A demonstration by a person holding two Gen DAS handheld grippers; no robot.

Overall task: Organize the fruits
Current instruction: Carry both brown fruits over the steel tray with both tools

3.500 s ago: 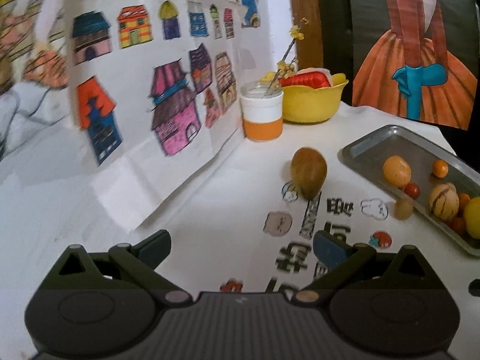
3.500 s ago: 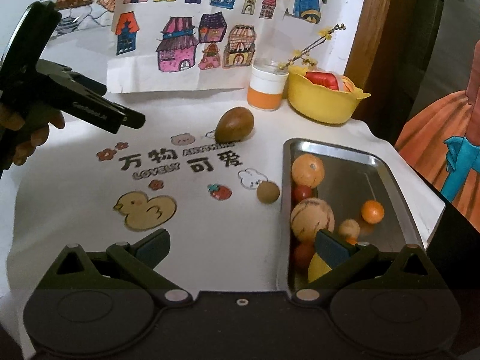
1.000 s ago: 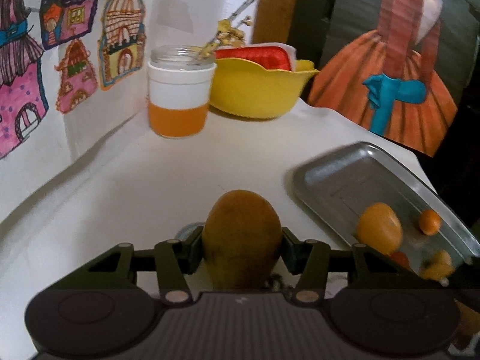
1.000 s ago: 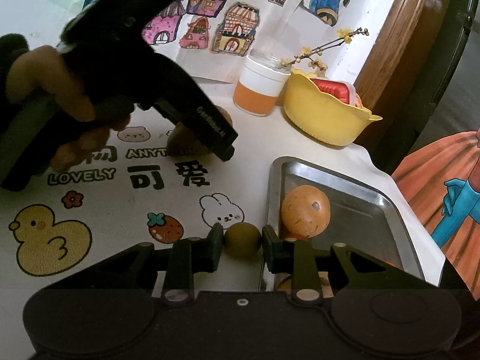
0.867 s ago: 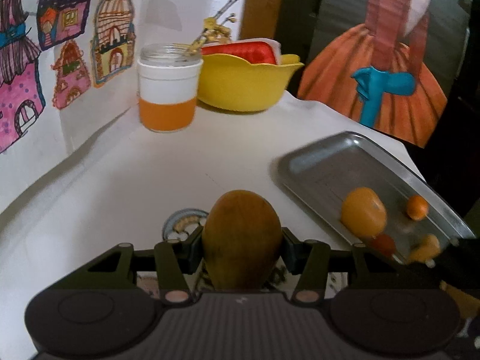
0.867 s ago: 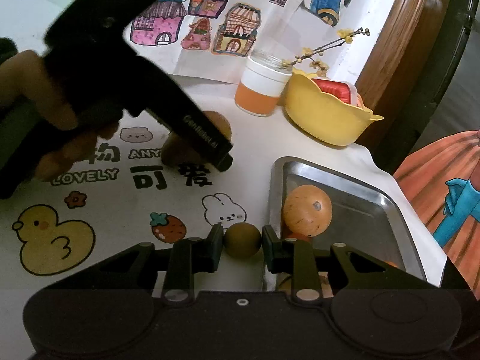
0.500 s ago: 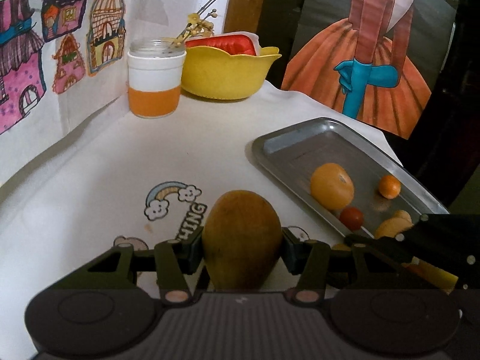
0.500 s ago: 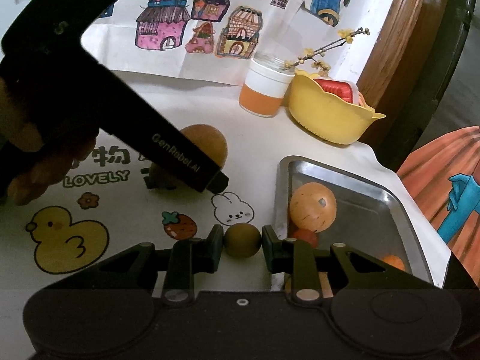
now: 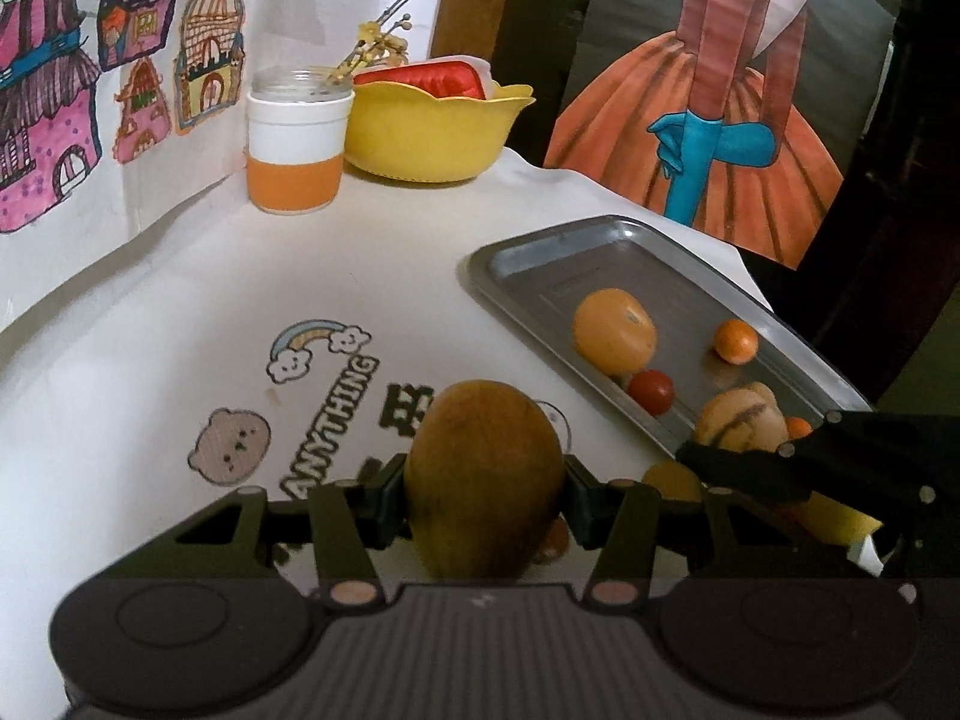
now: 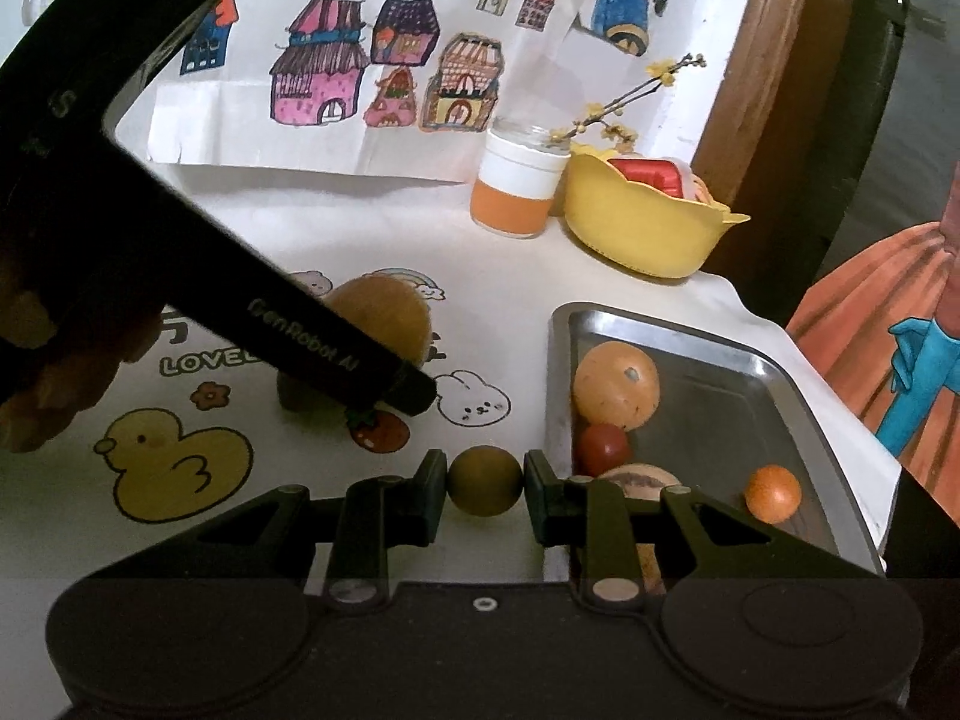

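Dim, warm indoor light; the white desk (image 9: pixel 180 312) reads brightest. Soft glare streaks the metal tray (image 10: pixel 774 372). Fisheye bending and dark vignetting crowd the corners; slight softness throughout.

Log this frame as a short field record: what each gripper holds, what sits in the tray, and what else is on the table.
left gripper: shut on brown oval fruit
right gripper: shut on small olive round fruit
metal tray: large orange fruit, red tomato, small orange, striped fruit
background: yellow bowl, orange-banded jar
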